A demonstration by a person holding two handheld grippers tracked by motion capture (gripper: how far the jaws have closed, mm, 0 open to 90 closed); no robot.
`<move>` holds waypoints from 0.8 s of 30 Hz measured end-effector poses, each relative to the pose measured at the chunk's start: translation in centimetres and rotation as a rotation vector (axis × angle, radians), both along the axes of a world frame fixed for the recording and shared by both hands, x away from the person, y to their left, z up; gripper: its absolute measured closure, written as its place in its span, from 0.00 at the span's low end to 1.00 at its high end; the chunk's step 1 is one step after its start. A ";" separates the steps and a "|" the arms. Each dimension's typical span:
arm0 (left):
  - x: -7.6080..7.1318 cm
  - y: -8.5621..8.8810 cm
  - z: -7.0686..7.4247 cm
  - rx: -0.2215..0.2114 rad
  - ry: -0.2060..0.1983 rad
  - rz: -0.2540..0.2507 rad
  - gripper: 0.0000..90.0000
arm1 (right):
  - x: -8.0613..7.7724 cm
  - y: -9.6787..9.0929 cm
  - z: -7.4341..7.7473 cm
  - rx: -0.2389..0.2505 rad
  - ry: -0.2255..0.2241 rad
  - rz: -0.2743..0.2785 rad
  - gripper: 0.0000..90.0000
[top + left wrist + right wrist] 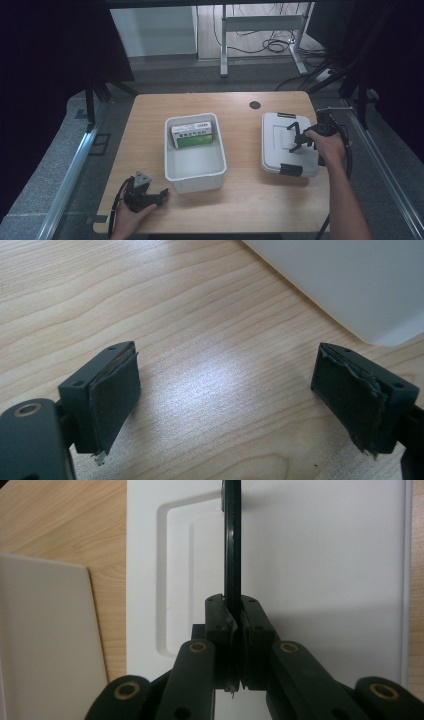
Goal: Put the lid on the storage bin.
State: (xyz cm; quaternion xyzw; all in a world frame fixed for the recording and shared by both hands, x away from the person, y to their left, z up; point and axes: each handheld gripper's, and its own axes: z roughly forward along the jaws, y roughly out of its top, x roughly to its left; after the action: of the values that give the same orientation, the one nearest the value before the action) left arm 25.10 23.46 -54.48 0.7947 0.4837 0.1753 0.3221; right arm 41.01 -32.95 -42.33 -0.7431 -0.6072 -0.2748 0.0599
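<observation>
Our right gripper [235, 615] pinches the lid's black handle [232, 540]; our left gripper [225, 395] rests released on the table [200, 340].

Pale wood-grain worktop [250, 200] with a small dark round hole [255, 105] near its far edge, bearing an open white bin [195, 175] at centre and, well apart to the right, a lidded white box [275, 142] with black latches.
</observation>
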 end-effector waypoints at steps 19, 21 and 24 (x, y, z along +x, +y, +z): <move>0.0 0.0 0.0 0.000 0.000 0.001 0.14 | -1.7 0.0 1.4 0.077 -0.042 0.032 0.94; 0.0 0.0 0.0 0.000 0.000 0.001 0.14 | -1.8 0.0 1.3 0.080 -0.036 0.029 0.94; 0.0 0.0 0.0 0.000 0.000 0.001 0.14 | -2.0 -0.1 1.2 0.079 -0.034 0.031 0.94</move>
State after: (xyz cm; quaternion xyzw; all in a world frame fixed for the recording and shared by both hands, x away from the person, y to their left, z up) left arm 25.10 23.44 -54.48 0.7945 0.4840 0.1756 0.3219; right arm 39.04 -33.01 -41.16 -0.7257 -0.6085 -0.3102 0.0829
